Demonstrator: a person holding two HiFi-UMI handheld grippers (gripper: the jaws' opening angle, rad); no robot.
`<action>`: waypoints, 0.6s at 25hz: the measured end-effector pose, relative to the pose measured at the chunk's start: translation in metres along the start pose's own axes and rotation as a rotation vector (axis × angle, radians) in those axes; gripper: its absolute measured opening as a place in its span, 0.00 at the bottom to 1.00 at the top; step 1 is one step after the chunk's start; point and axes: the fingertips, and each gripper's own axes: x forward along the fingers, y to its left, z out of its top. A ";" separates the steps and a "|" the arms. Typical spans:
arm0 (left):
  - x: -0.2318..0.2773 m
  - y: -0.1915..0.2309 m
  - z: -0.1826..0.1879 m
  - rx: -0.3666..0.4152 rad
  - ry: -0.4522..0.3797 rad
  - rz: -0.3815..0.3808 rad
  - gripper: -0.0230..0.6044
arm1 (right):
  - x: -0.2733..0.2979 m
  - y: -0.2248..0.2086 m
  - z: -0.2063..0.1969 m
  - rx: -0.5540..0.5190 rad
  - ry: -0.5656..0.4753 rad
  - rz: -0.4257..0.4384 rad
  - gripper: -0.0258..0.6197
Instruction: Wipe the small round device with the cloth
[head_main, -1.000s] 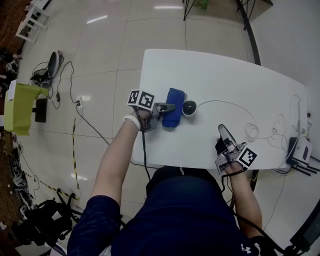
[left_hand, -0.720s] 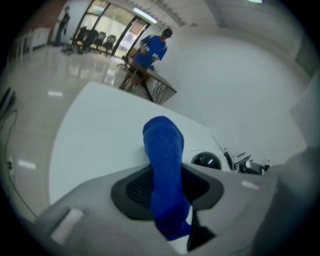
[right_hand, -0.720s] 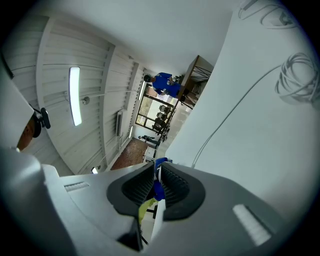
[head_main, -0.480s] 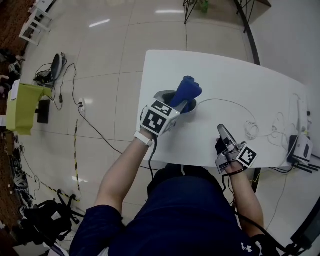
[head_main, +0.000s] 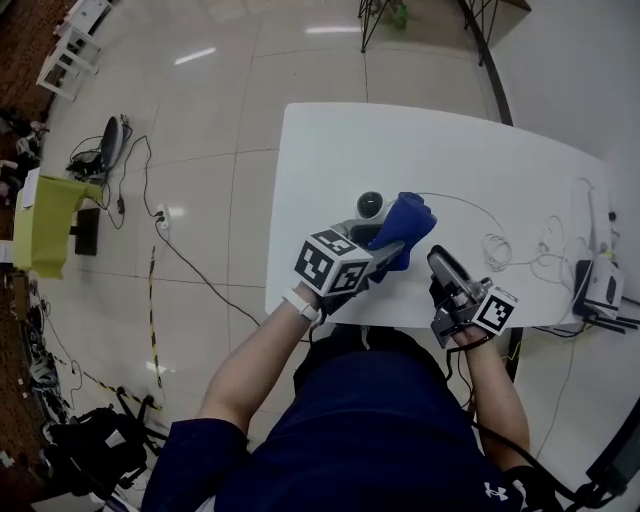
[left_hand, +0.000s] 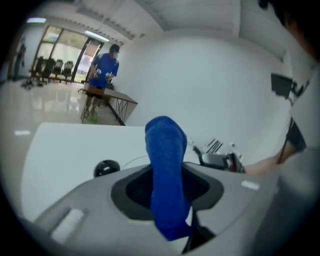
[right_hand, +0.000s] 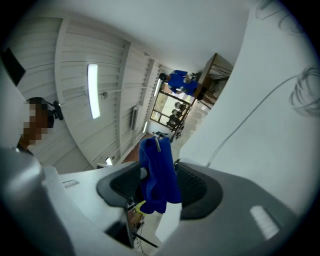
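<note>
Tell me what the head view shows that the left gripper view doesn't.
Only the head view: the floor beside the table, and the wearer's left forearm.
Only the left gripper view: a distant person in blue, standing by another desk.
Both: the cloth clamped in the left gripper and raised off the table, with the device sitting on the table behind it.

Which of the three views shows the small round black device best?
The head view: the small round device lies in plain sight on the white table, seen from above. The left gripper view shows it small, with its lower part hidden. The right gripper view does not show it.
</note>
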 end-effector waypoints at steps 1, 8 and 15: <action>-0.005 -0.007 0.002 -0.061 -0.040 -0.074 0.27 | 0.003 0.009 0.000 -0.021 0.020 0.043 0.46; -0.038 -0.042 0.007 -0.309 -0.199 -0.464 0.27 | 0.037 0.061 -0.010 -0.002 0.114 0.316 0.64; -0.066 -0.023 -0.007 -0.396 -0.250 -0.408 0.27 | 0.071 0.075 -0.044 0.060 0.199 0.349 0.31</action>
